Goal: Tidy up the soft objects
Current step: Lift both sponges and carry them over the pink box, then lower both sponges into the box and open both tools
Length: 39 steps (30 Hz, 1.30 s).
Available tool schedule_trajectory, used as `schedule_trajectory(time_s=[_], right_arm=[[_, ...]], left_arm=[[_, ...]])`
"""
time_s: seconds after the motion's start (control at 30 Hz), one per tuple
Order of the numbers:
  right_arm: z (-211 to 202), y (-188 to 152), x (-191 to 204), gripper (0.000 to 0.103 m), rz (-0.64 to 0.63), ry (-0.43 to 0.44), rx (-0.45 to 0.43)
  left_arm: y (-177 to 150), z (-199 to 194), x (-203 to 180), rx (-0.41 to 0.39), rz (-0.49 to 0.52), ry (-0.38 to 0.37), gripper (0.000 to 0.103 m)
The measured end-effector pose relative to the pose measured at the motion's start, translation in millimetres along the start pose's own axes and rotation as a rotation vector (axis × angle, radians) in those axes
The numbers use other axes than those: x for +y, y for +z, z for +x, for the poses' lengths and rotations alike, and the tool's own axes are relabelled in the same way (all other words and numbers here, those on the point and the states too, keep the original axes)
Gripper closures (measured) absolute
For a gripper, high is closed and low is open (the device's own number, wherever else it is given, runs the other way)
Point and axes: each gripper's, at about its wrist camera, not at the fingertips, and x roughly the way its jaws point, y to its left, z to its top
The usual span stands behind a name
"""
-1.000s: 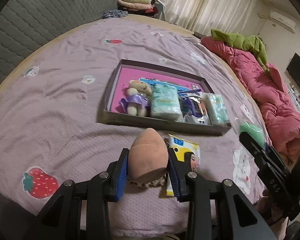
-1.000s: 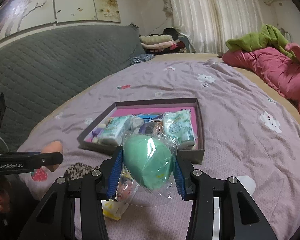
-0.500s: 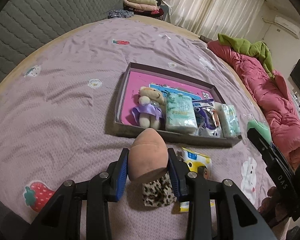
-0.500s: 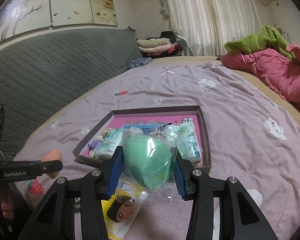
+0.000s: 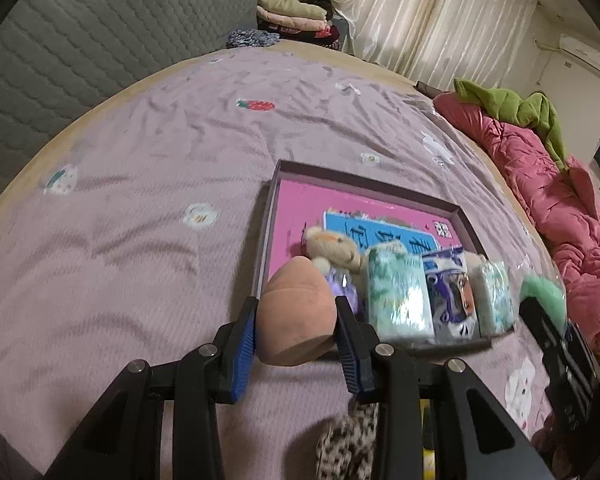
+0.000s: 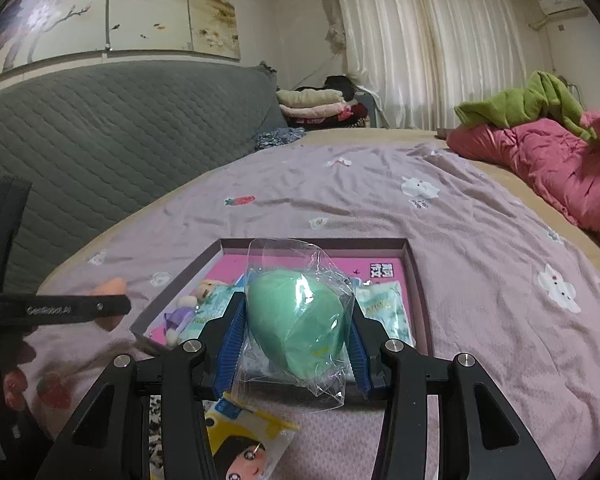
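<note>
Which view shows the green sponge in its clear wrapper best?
The right wrist view: the green sponge sits centred between the right gripper jaws, wrapper and egg shape plain. The left wrist view catches only a blurred green edge at the right, behind the other gripper's finger.

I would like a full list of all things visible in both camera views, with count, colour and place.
tray: 1, dark rim, pink floor, on the bed
doll: 1, beige and purple, tray's left part
tissue packs: 2, pale green, in the tray
blue pack: 1, between the tissue packs
yellow pack: 1, on the bed before the tray
leopard cloth: 1, on the bed, near edge
bedsheet: 1, lilac, printed
quilt: 1, pink, bed's right side
green cloth: 1, on the quilt
folded clothes: 1 pile, beyond the bed
peach sponge: 1, in the left gripper
green sponge: 1, bagged, in the right gripper
</note>
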Motion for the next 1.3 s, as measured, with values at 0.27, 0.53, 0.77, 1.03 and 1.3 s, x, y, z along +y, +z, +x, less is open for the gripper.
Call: schedule_trajectory(time_s=[0.27, 0.53, 0.77, 1.03, 1.3], right_arm=[[10, 6, 0, 0.055, -0.019, -0.016, -0.020], [20, 11, 0, 0.055, -0.017, -0.017, -0.017], [32, 12, 1, 0.055, -0.018, -0.023, 0.002], [49, 6, 4, 0.055, -0.037, -0.027, 0.044], [68, -4, 18, 0.055, -0.091, -0.039, 0.094]], left_arm=[[14, 26, -11, 0.022, 0.046, 0.027, 0.066], [8, 47, -14, 0.068, 0.085, 0.047, 0.066], [1, 57, -15, 0.094, 0.091, 0.041, 0.066], [-4, 61, -11, 0.098, 0.082, 0.032, 0.066], [-7, 62, -12, 0.095, 0.095, 0.030, 0.066]])
